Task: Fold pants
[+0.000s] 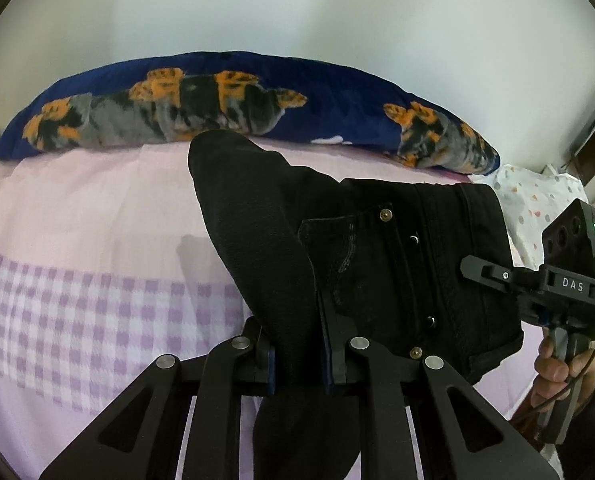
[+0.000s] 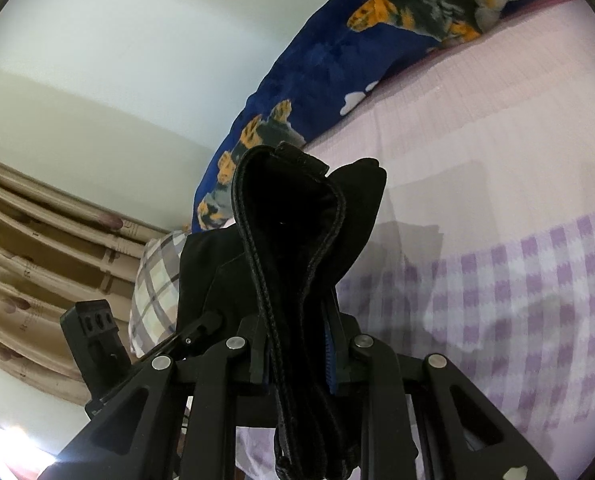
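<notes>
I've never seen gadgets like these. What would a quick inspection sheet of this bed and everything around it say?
Surface: bed sheet, pink with a lilac check band.
Job's things: black pants, lifted off the sheet, held at two places.
Clutter: blue blanket with orange and grey print along the far edge; plaid pillow; dotted pillow.
Grippers: left hand-held gripper shut on pants fabric; right hand-held gripper shut on a thick bunch of the pants.
Cables: thin black cable at the person's hand.
Surroundings: pale wall; brown curtain.
</notes>
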